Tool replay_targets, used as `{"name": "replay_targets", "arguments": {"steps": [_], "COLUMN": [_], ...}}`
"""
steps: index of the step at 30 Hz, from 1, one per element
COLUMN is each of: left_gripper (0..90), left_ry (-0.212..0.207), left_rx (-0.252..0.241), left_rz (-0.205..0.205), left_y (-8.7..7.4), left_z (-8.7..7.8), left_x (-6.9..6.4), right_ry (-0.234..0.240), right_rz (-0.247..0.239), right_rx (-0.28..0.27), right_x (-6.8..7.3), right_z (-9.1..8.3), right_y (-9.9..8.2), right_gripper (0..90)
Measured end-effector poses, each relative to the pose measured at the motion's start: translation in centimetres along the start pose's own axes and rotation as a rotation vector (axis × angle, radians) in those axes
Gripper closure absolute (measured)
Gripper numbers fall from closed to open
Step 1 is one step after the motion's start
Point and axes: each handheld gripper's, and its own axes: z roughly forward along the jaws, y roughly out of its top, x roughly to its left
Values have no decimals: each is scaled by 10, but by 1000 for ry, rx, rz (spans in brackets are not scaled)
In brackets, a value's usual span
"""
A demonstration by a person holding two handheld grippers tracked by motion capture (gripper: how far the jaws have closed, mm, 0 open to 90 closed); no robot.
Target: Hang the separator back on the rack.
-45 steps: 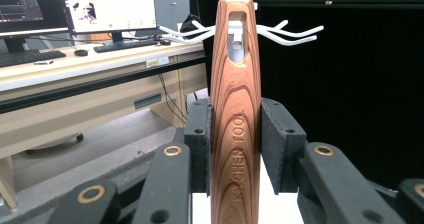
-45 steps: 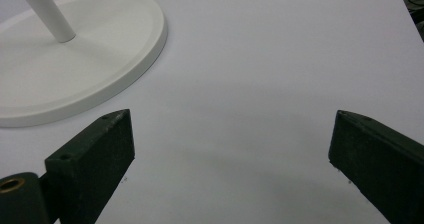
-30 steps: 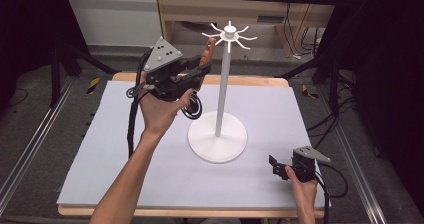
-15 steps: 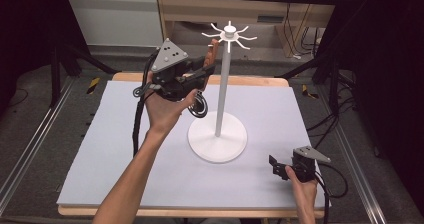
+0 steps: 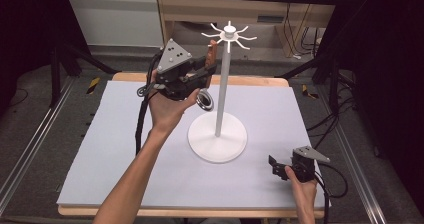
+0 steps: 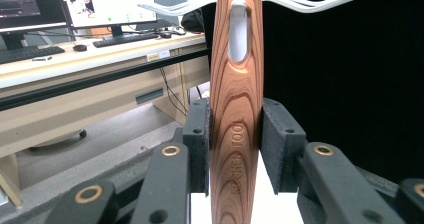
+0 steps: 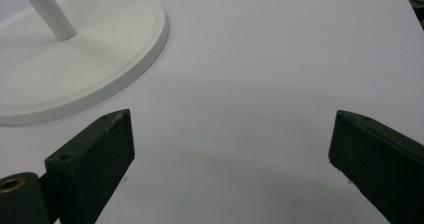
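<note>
Your left tongs (image 6: 235, 149) are clamped on a wooden handle (image 6: 236, 109). It is the handle of a kitchen tool, and it stands straight up between the two black pads. From above, you can see your left tongs (image 5: 202, 74) lifted high, just left of the top of the white stand (image 5: 218, 134).

What has changed? A moment ago the handle (image 5: 213, 51) was a bit lower and farther left of the stand's top. Now it has come up and closer, and it sits right by the white hooks (image 5: 229, 34). Looking along the left tongs, the hole in the handle (image 6: 238, 34) has a white hook tip (image 6: 239, 6) poking into it. So the tool looks like it is just catching on the hook.

That means the hanging part seems almost done. I think the next thing is to let the handle settle onto the hook, then loosen the tongs slowly. If you let go too soon, the tool may slip off and fall onto the desk (image 5: 115, 149).

Your right tongs (image 7: 230, 154) are wide apart and hold nothing. From above, they (image 5: 277, 166) rest low on the desk, to the right of the stand's round base, and they have not moved.
</note>
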Motion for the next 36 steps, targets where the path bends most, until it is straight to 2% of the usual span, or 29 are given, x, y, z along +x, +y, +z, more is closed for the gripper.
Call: {"name": "replay_targets", "arguments": {"steps": [7,14,23,26,29,31,35,36], "left_gripper": [670,655,601,580,551,537,519,516], "left_ry": [-4,11,7,11,12,10,15,14], "left_rx": [-15,-11,-8,0,-6,7,9,24], "left_rz": [-10,-4,4,9,-4,-12,1,-11], "left_y": [-1,-1,-4,-9,-16,-23,-31,-38], "left_z": [4,5,-3,-10,-17,-22,-29,-35], "left_x": [0,-1,0,2,6,9,13,14], "right_ry": [0,0,-1,0,-1,0,2,2], "right_rz": [-2,2,0,1,5,2,5,5], "right_rx": [2,0,1,-1,-2,1,2,3], "right_x": [0,0,-1,-1,-1,-1,0,0], "right_z": [0,0,0,0,0,0,0,0], "right_y": [0,0,0,0,0,0,0,0], "right_gripper": [49,49,50,50,50,49,50,50]}}
